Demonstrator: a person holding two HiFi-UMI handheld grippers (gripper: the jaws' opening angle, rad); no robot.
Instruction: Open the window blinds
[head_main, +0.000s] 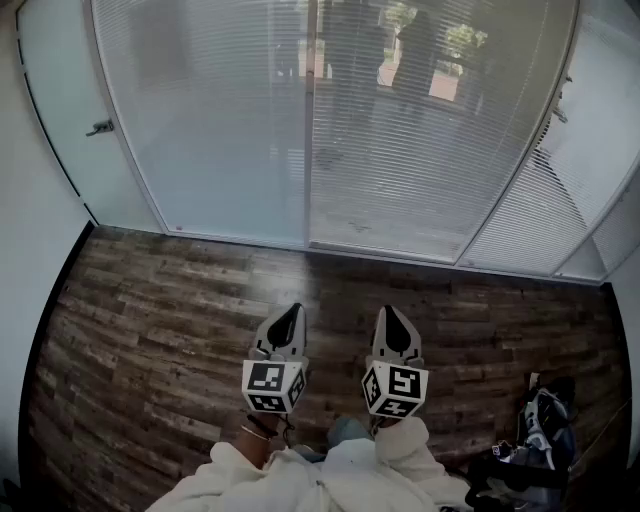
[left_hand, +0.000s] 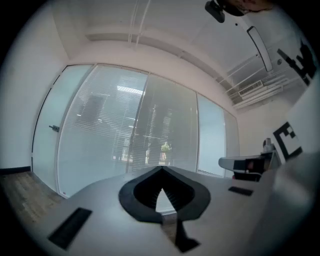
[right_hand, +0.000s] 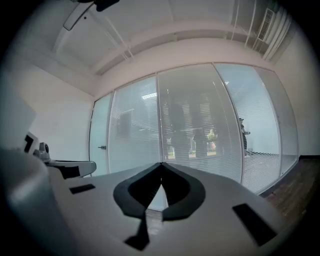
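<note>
Window blinds (head_main: 400, 150): white horizontal slats, lowered to the floor line across the framed glass panels; dim outdoor shapes and greenery show through the middle panel.
Place: upper half of the head view, and straight ahead in both gripper views.
Left gripper (head_main: 296, 309): lower centre, level, apart from the blinds, jaws closed tip to tip on nothing.
Right gripper (head_main: 386, 311): just beside the left one, jaws likewise pressed together and empty.
Writing: only black-and-white square codes on the marker cubes (head_main: 272, 386).
Floor (head_main: 150, 320): dark wood planks.
Door handle (head_main: 99, 127): upper left.
Bag (head_main: 545, 430): lower right.
</note>
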